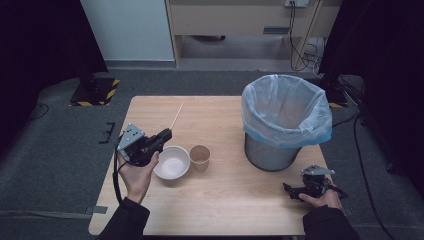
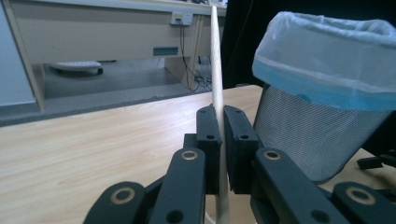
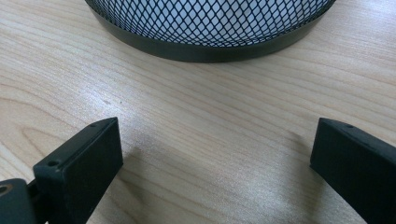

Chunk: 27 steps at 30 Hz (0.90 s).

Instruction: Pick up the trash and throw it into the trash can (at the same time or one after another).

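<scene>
My left gripper (image 1: 167, 133) is held above the table's left side, shut on a thin wooden stick (image 1: 176, 116) that points away toward the far edge. In the left gripper view the stick (image 2: 216, 56) stands upright, pinched between the two jaws of that gripper (image 2: 219, 116). A white bowl (image 1: 171, 162) sits just right of that hand, and a brown paper cup (image 1: 200, 157) stands beside it. My right gripper (image 1: 291, 190) rests low at the front right, open with nothing between its jaws (image 3: 215, 158), close in front of the bin's base (image 3: 210, 23).
A mesh waste bin (image 1: 285, 120) lined with a pale blue bag (image 2: 327, 51) stands on the right of the wooden table (image 1: 225, 200). Cables and furniture legs lie on the floor behind the table.
</scene>
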{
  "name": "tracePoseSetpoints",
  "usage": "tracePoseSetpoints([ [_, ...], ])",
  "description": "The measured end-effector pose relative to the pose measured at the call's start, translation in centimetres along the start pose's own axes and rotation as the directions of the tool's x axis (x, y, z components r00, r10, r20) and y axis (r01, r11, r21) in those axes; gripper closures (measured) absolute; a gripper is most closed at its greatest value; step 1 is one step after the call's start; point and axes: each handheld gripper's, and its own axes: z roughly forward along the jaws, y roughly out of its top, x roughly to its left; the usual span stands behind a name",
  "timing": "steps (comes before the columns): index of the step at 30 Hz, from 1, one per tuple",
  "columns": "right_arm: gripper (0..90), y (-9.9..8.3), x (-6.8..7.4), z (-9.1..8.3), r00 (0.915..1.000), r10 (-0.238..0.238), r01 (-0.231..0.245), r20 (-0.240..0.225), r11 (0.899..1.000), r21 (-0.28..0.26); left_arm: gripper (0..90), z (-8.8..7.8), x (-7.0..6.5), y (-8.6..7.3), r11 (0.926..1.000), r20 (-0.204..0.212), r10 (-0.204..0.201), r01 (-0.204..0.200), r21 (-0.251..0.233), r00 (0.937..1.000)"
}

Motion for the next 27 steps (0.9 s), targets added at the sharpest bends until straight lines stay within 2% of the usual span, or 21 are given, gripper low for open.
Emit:
tracePoseSetpoints([
  [9, 2.5, 0.0, 0.0, 0.0, 1.0000, -0.001, 0.001, 0.000, 1.000, 0.000, 85.2, 0.7, -1.3, 2.2, 0.9981, 0.034, 0.013, -0.011, -0.060, 0.9993],
  [27, 2.4, 0.0, 0.0, 0.0, 1.0000, 0.003, -0.003, 0.000, 1.000, 0.000, 85.2, 2.1, -4.0, 6.2, 0.9903, 0.078, 0.066, -0.055, -0.127, 0.9948],
])
